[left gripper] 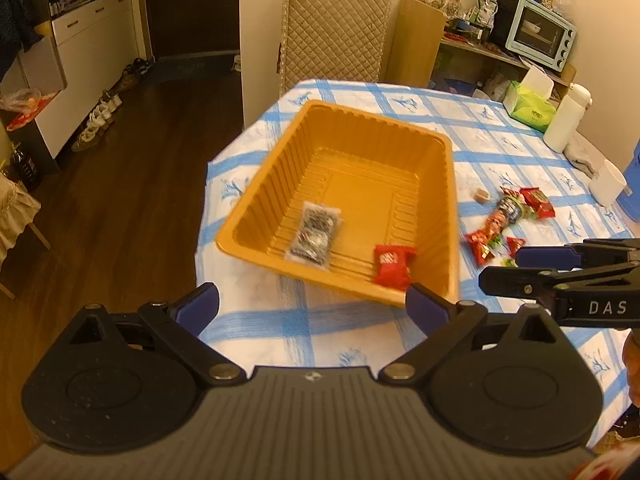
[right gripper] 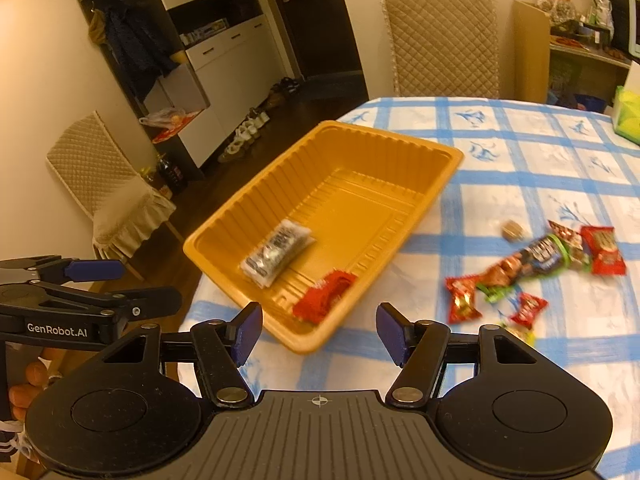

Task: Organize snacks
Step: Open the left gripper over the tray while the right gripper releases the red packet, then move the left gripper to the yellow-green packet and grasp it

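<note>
A blue-checked cloth covers the tabletop (right gripper: 520, 168), whose left edge drops to a dark wood floor (left gripper: 132, 184), with a quilted chair (right gripper: 440, 40) at the far side. An orange tray (left gripper: 280, 168) sits near that left edge, its near-left corner close to the drop; bare cloth lies between its near rim and both grippers. In the tray, a clear packet (left gripper: 316, 236) lies toward the near-left wall and a red packet (left gripper: 392, 264) rests against the near wall, apart from each other; the far half of the tray floor is bare. To the right of the tray, loose snacks (right gripper: 536, 268) lie scattered on the cloth, clear of the tray wall, with a small brown sweet (right gripper: 513, 230) just beyond them. Farther right stand a white bottle (left gripper: 566, 120), a green tissue box (left gripper: 528, 104) and a white cup (left gripper: 607, 188). The left gripper (left gripper: 312, 304) hovers before the tray's near rim, its fingers spread wide and holding nothing. The right gripper (right gripper: 318, 330) hangs over the near cloth, by the tray's near corner, also spread and empty, with the snacks ahead to its right.
</note>
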